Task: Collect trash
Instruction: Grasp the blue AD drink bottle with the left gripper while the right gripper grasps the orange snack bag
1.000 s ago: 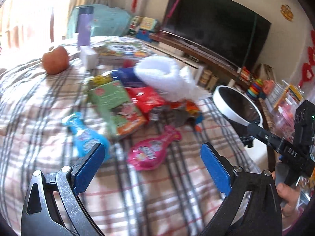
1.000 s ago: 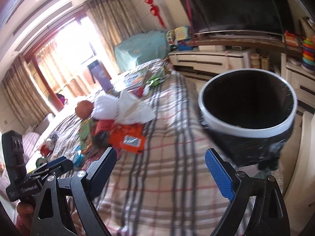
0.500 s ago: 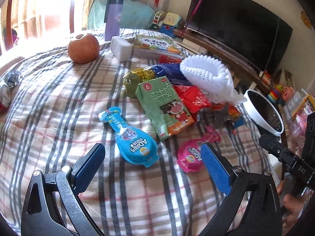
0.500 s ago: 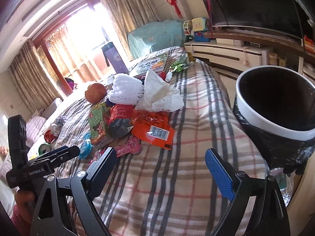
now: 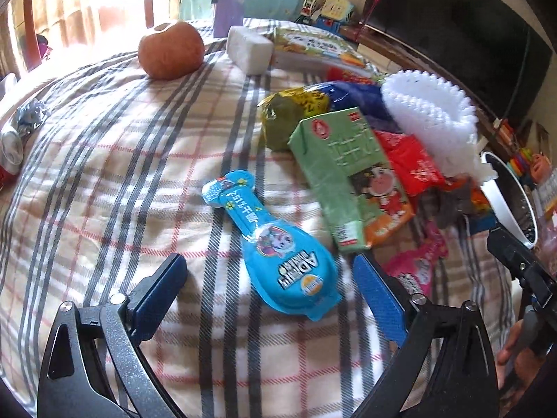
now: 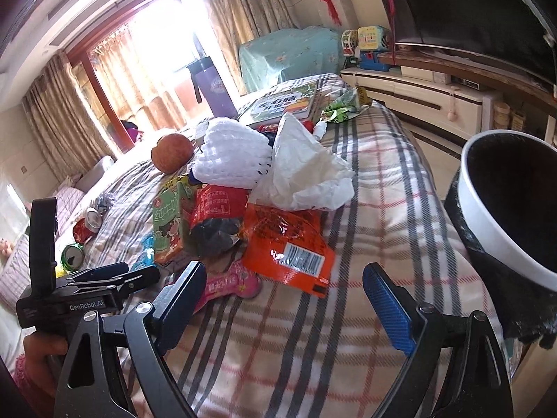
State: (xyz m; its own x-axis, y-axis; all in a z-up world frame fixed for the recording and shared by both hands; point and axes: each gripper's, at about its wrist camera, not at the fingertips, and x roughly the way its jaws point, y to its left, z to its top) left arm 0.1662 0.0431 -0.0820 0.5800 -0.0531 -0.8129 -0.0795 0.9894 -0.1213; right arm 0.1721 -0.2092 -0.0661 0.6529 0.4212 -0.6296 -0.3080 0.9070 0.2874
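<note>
A heap of trash lies on the plaid blanket [image 5: 104, 181]. In the left wrist view a blue drink pouch [image 5: 278, 247] lies just ahead of my open left gripper [image 5: 271, 289], between its fingers' line. Beyond it sit a green milk carton [image 5: 348, 174], a red wrapper [image 5: 410, 163], a pink pouch [image 5: 417, 264] and white foam netting [image 5: 428, 115]. In the right wrist view my open right gripper [image 6: 282, 296] hovers over the blanket, near an orange wrapper [image 6: 289, 240] and crumpled white tissue [image 6: 306, 174]. The white-rimmed bin with a black liner [image 6: 487, 216] stands at the right.
An apple [image 5: 170, 50], a white block [image 5: 249, 48], a purple bottle [image 6: 210, 83] and a picture book [image 5: 316, 47] lie at the far side. Crushed cans [image 6: 81, 226] lie at the left. A television [image 5: 463, 31] and a low cabinet [image 6: 435, 97] stand beyond the bed.
My left gripper has swung left and come nearer, so the blue pouch now lies between its fingers. My right gripper turned left, away from the bin toward the heap.
</note>
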